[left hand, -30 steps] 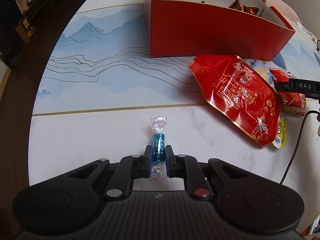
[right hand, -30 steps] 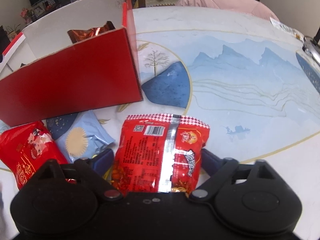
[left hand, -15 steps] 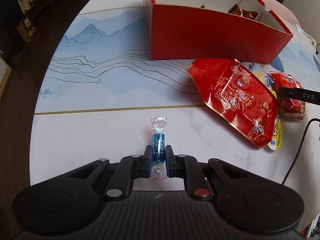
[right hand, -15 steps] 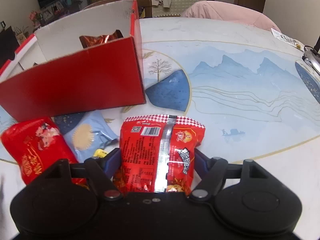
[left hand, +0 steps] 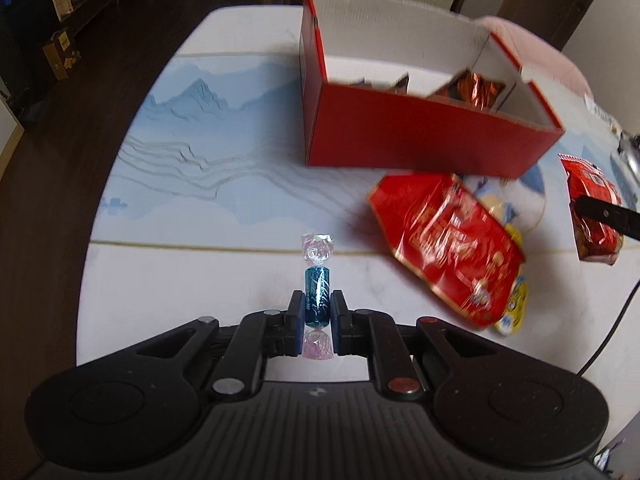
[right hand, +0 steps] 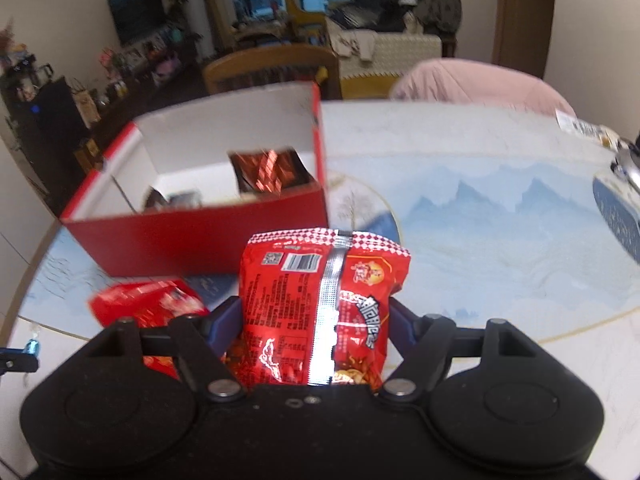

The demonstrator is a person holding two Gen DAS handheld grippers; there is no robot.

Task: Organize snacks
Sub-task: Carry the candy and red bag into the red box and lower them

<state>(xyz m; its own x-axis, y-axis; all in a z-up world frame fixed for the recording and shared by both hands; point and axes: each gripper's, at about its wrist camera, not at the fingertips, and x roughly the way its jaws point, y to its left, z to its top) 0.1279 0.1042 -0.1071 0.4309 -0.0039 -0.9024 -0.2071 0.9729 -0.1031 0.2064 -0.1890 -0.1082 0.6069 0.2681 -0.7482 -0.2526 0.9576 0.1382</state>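
Left wrist view: left gripper pinches a blue candy, lifted above the table's near edge. Red box toward the far edge.

Right wrist view: right gripper clamps a red snack bag, held off the table, box beyond.

Behind your table, with its white marble top and blue mountain print, a wooden chair faces you, and a pink cushion rises at the far right edge. Further back stands a sofa heaped with clothes, a dark television on the wall, and a low cabinet crowded with small items. A black cable trails across the white surface at your right.
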